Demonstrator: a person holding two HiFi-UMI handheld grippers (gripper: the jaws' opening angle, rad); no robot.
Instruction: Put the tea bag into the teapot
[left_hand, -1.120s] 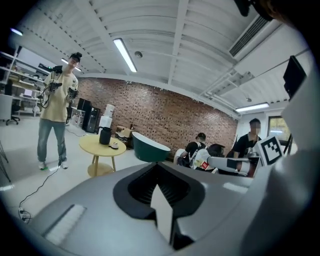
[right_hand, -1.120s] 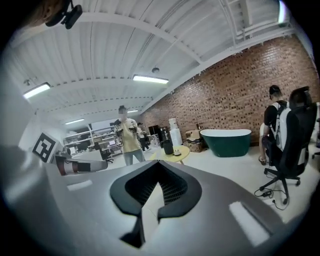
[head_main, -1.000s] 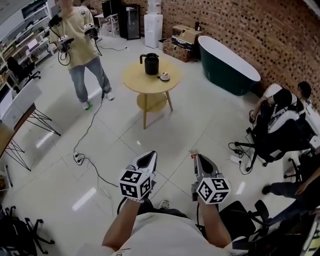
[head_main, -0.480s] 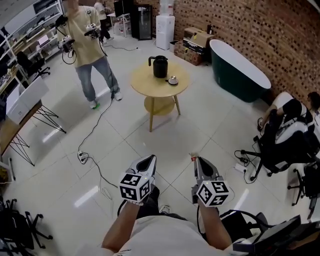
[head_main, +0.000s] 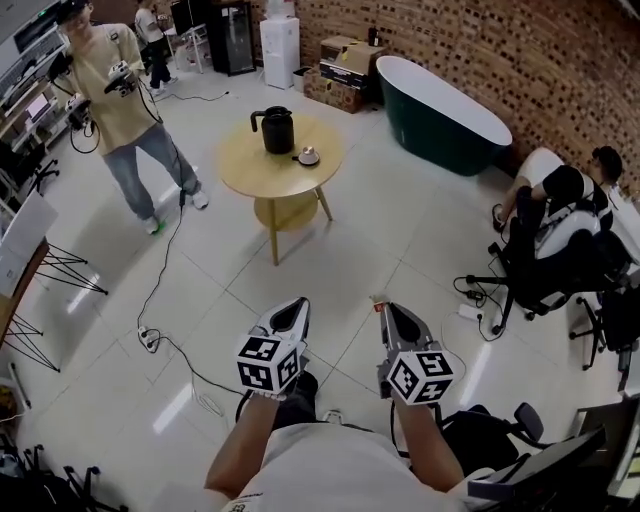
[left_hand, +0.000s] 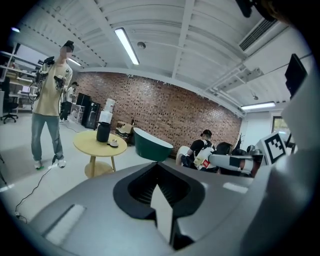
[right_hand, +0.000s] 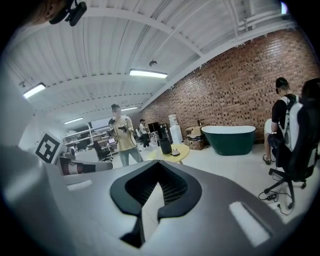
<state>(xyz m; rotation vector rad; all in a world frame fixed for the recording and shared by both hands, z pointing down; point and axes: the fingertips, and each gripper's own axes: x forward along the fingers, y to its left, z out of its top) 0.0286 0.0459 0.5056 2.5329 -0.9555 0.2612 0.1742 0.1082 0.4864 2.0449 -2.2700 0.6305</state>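
**Both jaws closed, teapot far ahead across the floor**

I am holding my left gripper (head_main: 291, 311) and my right gripper (head_main: 390, 315) side by side just in front of my body, both pointing forward. In each gripper view the two jaws are pressing together, and I am seeing nothing pinched between them.

The round yellow wooden table (head_main: 255, 172) is standing well apart from both grippers, ahead and a little to the left, so my left gripper is slightly the nearer one. On it the black teapot (head_main: 277, 130) is sitting upright, its handle sticking out to the left. Whether its lid is on I cannot tell. Just beside it is a small pale dish (head_main: 308, 156). The tea bag is too small to pick out. I judge it may be lying on that dish.

Beyond the table, a dark green bathtub (head_main: 445, 100) is lying along the brick wall.
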